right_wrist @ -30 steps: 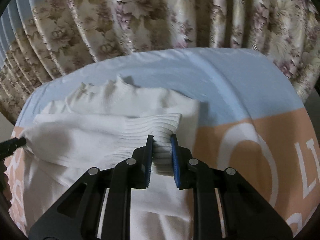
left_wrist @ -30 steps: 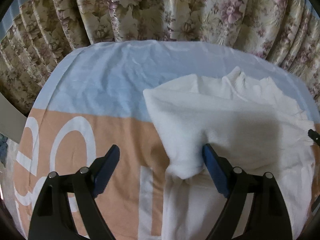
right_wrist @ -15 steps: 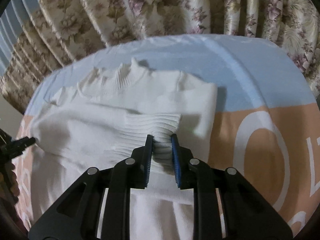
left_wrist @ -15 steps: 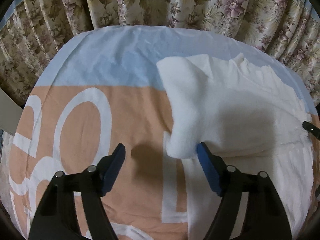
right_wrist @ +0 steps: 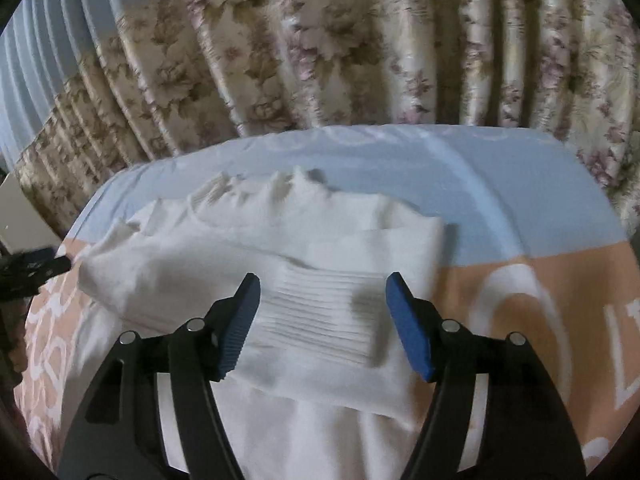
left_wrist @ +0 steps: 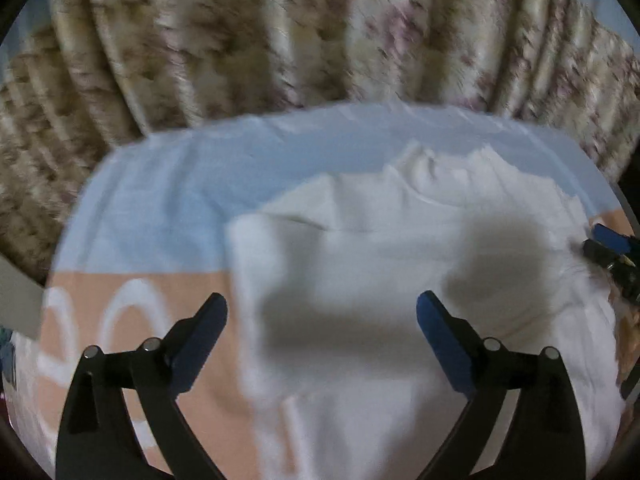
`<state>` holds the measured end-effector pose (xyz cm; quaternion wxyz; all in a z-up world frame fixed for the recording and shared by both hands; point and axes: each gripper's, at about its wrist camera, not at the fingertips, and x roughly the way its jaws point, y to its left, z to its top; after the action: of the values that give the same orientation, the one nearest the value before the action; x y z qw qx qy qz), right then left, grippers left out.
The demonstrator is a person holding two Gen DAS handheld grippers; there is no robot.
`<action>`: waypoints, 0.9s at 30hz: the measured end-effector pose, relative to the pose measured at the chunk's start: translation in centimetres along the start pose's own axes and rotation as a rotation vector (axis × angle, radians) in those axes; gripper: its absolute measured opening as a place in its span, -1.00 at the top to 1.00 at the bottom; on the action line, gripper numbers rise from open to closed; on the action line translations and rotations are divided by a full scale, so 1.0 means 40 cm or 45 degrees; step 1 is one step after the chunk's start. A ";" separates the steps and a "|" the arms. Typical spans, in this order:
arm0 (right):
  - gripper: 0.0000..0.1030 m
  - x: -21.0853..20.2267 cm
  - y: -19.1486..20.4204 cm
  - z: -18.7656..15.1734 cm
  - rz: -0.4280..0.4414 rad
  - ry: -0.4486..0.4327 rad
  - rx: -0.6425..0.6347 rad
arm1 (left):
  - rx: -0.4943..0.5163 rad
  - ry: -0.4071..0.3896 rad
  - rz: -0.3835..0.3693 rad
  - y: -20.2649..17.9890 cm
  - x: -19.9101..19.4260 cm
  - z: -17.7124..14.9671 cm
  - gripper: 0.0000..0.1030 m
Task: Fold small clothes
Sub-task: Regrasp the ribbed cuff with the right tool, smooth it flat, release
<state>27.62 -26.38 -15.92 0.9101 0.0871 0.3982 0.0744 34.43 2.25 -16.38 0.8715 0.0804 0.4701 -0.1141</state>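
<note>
A small white knitted sweater (left_wrist: pixel 400 248) lies flat on the blue and peach cloth, collar toward the curtain; it also shows in the right wrist view (right_wrist: pixel 280 248). One sleeve is folded across the body, and its ribbed cuff (right_wrist: pixel 324 312) lies between the open jaws of my right gripper (right_wrist: pixel 322 312). My left gripper (left_wrist: pixel 322 320) is open and empty, hovering over the sweater's left side. The left wrist view is blurred. The right gripper's tip (left_wrist: pixel 608 244) shows at the right edge of the left wrist view, and the left gripper's tip (right_wrist: pixel 36 268) at the left edge of the right wrist view.
The sweater rests on a blue and peach printed cloth (right_wrist: pixel 520 208) with large white letters (right_wrist: pixel 516 312). A floral curtain (right_wrist: pixel 360 48) hangs close behind the far edge. A pale panel (left_wrist: pixel 16 296) is at the left edge.
My right gripper opened and let go of the sleeve cuff, which now lies on the sweater. My left gripper swung right over the sweater, still open.
</note>
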 end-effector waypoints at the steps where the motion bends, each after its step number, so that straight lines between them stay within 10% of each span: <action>1: -0.27 0.016 0.018 -0.002 -0.009 0.015 -0.035 | 0.011 0.018 0.006 -0.009 0.021 0.003 -0.86; 10: -0.10 0.040 -0.080 -0.003 -0.121 0.101 0.136 | 0.025 0.006 0.087 -0.028 0.085 -0.002 -0.86; 16: 0.65 0.052 -0.068 -0.020 -0.079 0.093 0.122 | -0.014 -0.009 0.082 -0.024 0.069 0.004 -0.86; 21: 0.68 0.007 -0.077 0.018 -0.116 -0.057 0.094 | -0.036 -0.036 0.046 -0.027 0.041 0.009 -0.86; 27: 0.59 0.053 -0.110 0.014 -0.151 0.056 0.074 | 0.021 -0.034 0.101 -0.053 0.041 0.001 -0.86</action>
<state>29.73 -30.29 -18.01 0.9011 0.0881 0.4245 0.0106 34.75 -0.01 -17.80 0.8808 0.1046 0.4539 -0.0846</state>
